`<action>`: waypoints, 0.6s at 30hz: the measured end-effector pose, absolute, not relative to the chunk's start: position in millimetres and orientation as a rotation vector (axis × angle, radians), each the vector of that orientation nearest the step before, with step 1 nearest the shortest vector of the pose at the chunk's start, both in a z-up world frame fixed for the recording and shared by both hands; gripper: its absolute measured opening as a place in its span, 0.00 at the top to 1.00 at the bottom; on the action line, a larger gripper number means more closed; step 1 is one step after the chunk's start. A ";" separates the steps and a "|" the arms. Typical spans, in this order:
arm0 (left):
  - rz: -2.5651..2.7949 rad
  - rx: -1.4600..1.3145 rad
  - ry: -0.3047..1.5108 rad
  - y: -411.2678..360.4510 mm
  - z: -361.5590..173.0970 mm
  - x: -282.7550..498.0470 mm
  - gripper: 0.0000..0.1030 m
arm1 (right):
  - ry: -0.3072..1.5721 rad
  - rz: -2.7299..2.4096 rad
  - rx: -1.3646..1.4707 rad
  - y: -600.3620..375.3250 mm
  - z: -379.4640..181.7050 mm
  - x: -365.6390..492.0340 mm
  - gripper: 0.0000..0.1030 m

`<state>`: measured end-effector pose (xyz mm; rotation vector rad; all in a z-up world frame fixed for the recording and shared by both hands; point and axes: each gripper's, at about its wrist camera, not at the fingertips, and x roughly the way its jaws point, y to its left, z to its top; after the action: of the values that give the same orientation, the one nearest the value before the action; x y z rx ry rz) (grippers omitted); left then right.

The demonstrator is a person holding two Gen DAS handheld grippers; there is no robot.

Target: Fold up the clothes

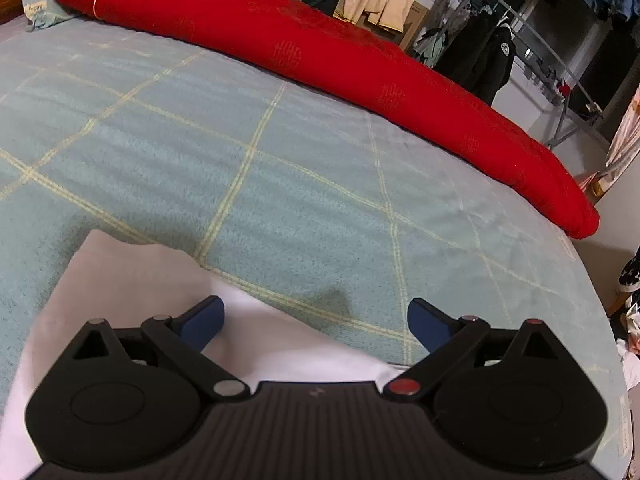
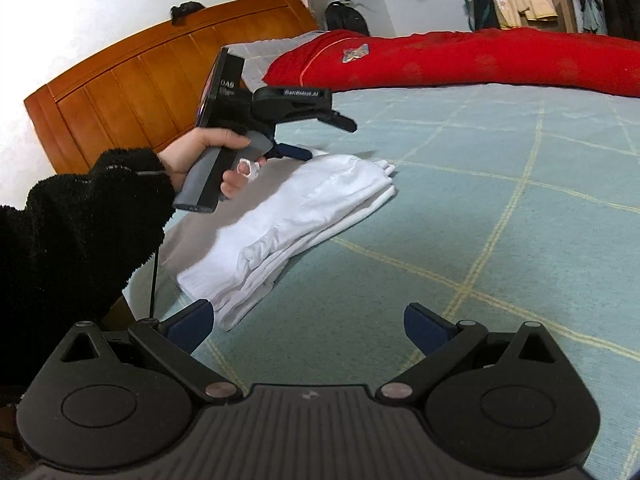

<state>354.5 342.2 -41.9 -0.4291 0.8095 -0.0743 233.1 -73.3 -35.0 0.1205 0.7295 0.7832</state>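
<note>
A white garment (image 2: 296, 216) is lying folded into a long, narrow bundle of several stacked layers on the pale green checked bedspread (image 2: 460, 208), running diagonally from near the bed's edge toward its middle. Its upper surface is showing soft creases, its layered edges are showing along the long side toward the middle of the bed and at the near end, and its far end is tapering into loosely bunched fabric. In the left wrist view the same white garment (image 1: 132, 280) is appearing as a smooth, flat panel with a straight fold edge resting on the bedspread (image 1: 280, 168).
</note>
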 end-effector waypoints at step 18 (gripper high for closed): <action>0.023 -0.279 0.901 365.4 -23.5 196.8 0.05 | 0.687 0.820 0.137 -75.0 -15.9 199.9 0.00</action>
<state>196.8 365.4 -23.5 -0.2789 0.9011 0.0227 199.9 -75.0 -15.9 0.1375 0.6871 0.8204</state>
